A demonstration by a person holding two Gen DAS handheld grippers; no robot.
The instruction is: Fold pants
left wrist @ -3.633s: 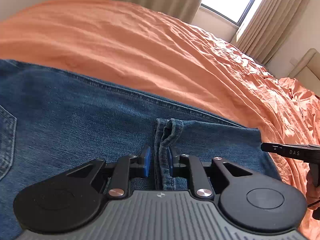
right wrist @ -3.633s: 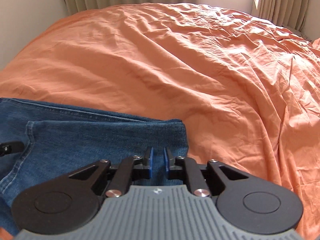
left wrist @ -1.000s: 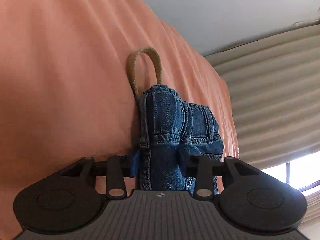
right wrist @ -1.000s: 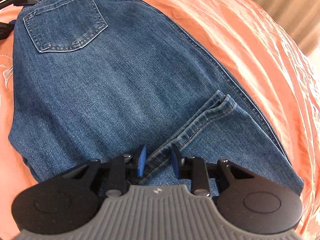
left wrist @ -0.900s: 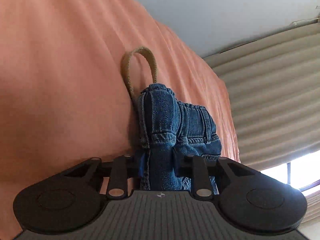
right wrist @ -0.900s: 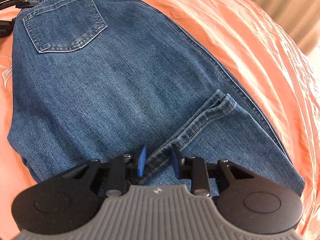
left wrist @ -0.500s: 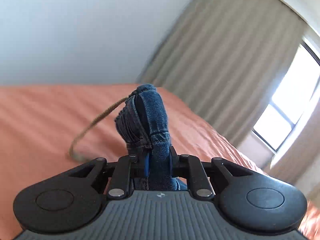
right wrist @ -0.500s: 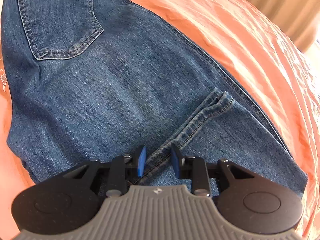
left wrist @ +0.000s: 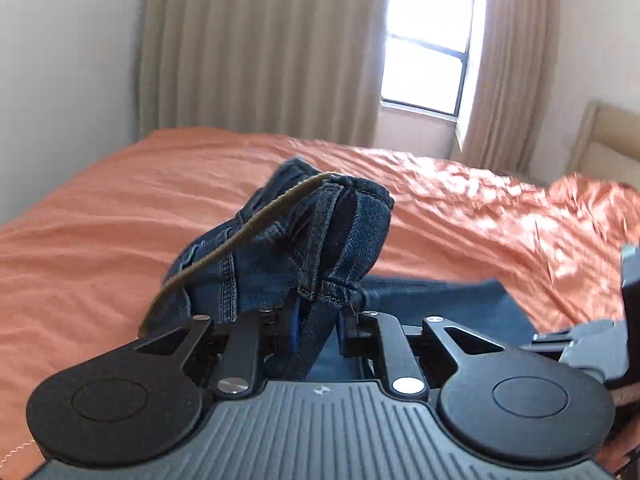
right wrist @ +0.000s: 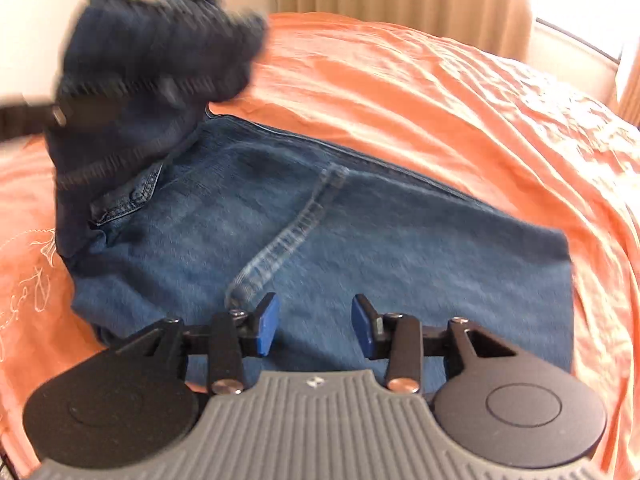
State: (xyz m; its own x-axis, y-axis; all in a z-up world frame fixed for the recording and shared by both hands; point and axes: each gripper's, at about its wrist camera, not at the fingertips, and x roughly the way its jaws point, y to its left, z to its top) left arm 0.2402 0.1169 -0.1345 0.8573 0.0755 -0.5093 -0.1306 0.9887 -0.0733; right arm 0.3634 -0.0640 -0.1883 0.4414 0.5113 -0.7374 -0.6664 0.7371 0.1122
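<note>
Blue jeans [right wrist: 360,236] lie partly folded on the orange bedspread [right wrist: 440,92]. My left gripper [left wrist: 316,332] is shut on the bunched waistband end of the jeans [left wrist: 320,240] and holds it lifted above the bed; a tan cord loop [left wrist: 240,240] hangs off it. In the right wrist view that lifted end [right wrist: 152,68] is blurred at the upper left. My right gripper [right wrist: 314,330] is open just above the flat denim, next to the leg hem [right wrist: 288,240], holding nothing.
Beige curtains [left wrist: 260,48] and a bright window [left wrist: 428,40] stand behind the bed. A white wall [left wrist: 60,60] is to the left. A beige headboard or chair [left wrist: 608,136] is at far right. The bedspread [left wrist: 100,220] stretches around the jeans.
My left gripper has shut on the waistband and lifted it up and over toward the right. My right gripper has opened wider and drawn back off the hem.
</note>
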